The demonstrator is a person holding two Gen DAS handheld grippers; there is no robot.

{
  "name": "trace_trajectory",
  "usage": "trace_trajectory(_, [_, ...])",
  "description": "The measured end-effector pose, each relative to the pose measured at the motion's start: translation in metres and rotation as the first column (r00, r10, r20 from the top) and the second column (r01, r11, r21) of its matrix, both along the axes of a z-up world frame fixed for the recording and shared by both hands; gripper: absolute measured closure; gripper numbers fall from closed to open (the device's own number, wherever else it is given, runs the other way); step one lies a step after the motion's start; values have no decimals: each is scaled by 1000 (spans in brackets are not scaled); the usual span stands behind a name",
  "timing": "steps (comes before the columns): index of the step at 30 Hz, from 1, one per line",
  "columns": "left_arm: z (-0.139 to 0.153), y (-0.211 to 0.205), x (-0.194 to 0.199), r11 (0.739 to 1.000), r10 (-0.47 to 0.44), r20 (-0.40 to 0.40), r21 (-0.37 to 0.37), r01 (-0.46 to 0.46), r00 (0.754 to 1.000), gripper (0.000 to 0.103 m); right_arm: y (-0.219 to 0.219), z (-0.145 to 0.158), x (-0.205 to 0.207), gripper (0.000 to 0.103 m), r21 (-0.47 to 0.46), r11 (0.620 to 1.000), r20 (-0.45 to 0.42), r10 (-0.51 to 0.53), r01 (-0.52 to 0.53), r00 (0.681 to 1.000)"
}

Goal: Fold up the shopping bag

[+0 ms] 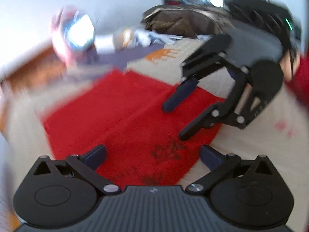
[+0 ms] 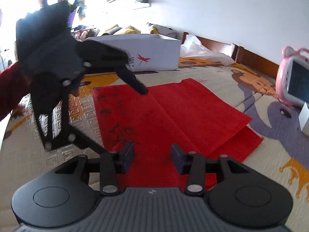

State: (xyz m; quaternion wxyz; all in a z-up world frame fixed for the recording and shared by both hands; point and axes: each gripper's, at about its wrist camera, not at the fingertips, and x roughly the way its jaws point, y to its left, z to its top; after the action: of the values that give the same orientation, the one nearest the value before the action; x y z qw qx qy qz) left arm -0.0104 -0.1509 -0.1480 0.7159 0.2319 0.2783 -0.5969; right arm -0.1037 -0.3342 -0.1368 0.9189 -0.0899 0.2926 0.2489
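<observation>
Bag: red shopping bag (image 2: pixel 173 116) folded flat on play mat (image 2: pixel 270 154).
Left gripper (image 1: pixel 152 155): released, holding nothing.
Right gripper (image 2: pixel 152 156): released, holding nothing.

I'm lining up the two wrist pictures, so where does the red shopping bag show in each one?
Left wrist view: red shopping bag fills the centre, flat on the play mat, left gripper above its near edge.
Right wrist view: bag lies centre, partly folded, running under the right gripper.
Shared landmark: the black lettering printed on the bag.
</observation>
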Motion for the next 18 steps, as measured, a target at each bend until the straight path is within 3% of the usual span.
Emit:
trace_trajectory(4, [-2,2,-14,1000,22,30,2,-23,999,0,-2,0,0,49,-14,999,3,52,-52,999])
trace_trajectory(6, [-3,3,-16,1000,29,33,-4,-29,999,0,-5,5,0,50,-32,997,17,74,-73,997])
trace_trajectory(10, [-4,4,-18,999,42,45,-8,-42,998,0,-6,26,-14,50,17,998,165,62,-65,984])
trace_trajectory(11, [-3,4,-19,999,49,47,-8,-49,998,0,-5,35,-20,49,41,997,238,53,-65,970])
trace_trajectory(13, [-2,6,-21,998,65,53,-8,-65,997,0,6,40,-22,49,-9,997,280,76,-76,957])
trace_trajectory(16, [0,6,-28,996,92,71,-9,-91,993,0,24,25,-14,50,-136,983,224,155,-126,962])
trace_trajectory(18, [1,6,-37,995,95,94,-8,-95,991,0,31,8,-3,53,-154,972,109,194,-176,975])
